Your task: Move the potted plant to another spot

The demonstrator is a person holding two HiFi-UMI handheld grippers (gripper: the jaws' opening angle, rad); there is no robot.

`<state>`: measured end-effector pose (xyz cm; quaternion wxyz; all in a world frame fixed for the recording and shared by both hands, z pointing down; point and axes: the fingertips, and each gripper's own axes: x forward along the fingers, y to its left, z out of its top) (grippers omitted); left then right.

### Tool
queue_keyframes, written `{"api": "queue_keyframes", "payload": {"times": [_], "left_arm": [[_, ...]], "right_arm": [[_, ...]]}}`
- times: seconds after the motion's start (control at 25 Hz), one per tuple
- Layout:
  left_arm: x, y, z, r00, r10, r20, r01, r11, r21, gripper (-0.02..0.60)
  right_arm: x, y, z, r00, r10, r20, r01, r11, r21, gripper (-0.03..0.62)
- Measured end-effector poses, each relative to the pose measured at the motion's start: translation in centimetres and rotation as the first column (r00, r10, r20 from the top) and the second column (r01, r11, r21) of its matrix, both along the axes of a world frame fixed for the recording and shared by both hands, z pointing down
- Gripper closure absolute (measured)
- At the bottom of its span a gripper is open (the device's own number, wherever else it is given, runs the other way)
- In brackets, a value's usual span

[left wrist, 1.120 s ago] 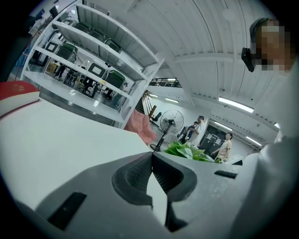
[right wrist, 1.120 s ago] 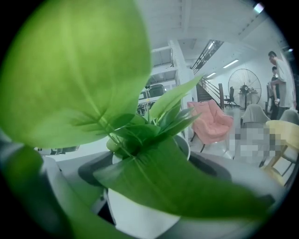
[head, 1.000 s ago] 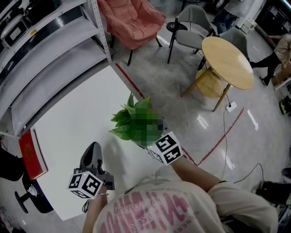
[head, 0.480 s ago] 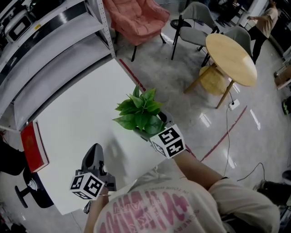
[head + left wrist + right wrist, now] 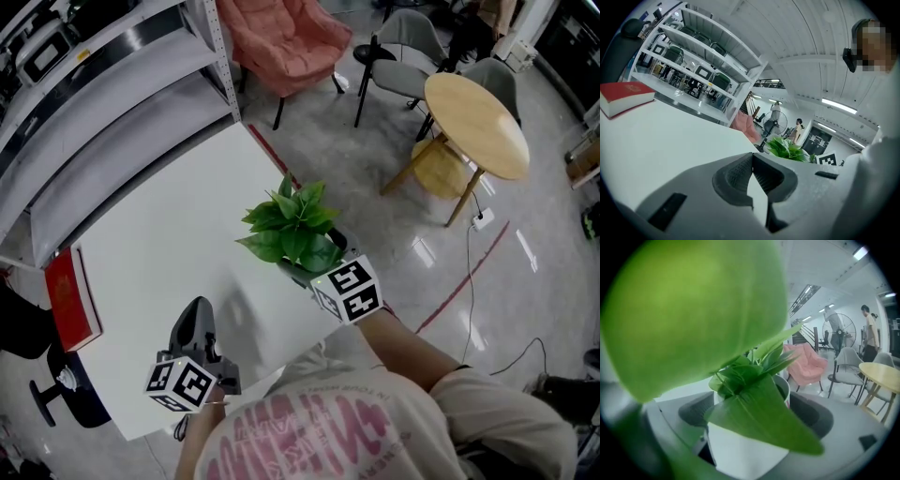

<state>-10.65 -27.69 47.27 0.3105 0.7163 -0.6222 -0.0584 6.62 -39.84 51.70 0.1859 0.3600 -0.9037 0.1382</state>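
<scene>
Currently the right tool (image 5: 752, 414) is pinched on the potted plant (image 5: 292, 228), with one jaw pressed to each side of its white pot (image 5: 740, 446) (whether it rests or is lifted cannot be told). The plant is held at the 3 o'clock edge of the white surface (image 5: 159, 234). The left tool (image 5: 752, 158) is kept at 6 o'clock, tips together, nothing gripped. A red book (image 5: 67, 305) lies at 9 o'clock.

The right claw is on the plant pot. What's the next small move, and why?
Probably carry the potted plant inward over the table, toward the red book. The right claw is shut on the pot, the plant is close to the table's edge, and that stretch of tabletop looks bare.
</scene>
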Motion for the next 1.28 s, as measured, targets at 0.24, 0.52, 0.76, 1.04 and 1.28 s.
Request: {"api": "queue_keyframes", "payload": {"times": [0.24, 0.52, 0.76, 1.04, 1.28], "left_arm": [[-0.3, 0.4, 0.3, 1.000, -0.007, -0.005, 0.007, 1.000, 0.001, 0.578], [0.1, 0.6, 0.4, 1.000, 0.007, -0.023, -0.007, 1.000, 0.006, 0.579], [0.3, 1.3, 0.3, 0.999, 0.012, -0.032, -0.012, 1.000, 0.010, 0.578], [0.7, 3.3, 0.1, 0.999, 0.006, -0.042, -0.005, 1.000, 0.021, 0.579], [1.3, 4.5, -0.5, 0.998, 0.015, -0.057, -0.013, 0.999, 0.044, 0.579]], "right_arm": [[0.3, 0.3, 0.2, 1.000, 0.013, -0.016, -0.013, 1.000, 0.001, 0.094], [0.7, 1.3, 0.2, 0.999, 0.033, -0.015, -0.033, 0.999, -0.009, 0.095], [1.3, 2.1, 0.1, 0.998, 0.062, 0.017, -0.061, 0.998, -0.034, 0.095], [1.7, 4.4, 0.4, 0.998, 0.060, 0.015, -0.059, 0.996, -0.062, 0.095], [2.4, 6.7, -0.1, 0.998, 0.055, 0.033, -0.052, 0.996, -0.076, 0.095]]}}
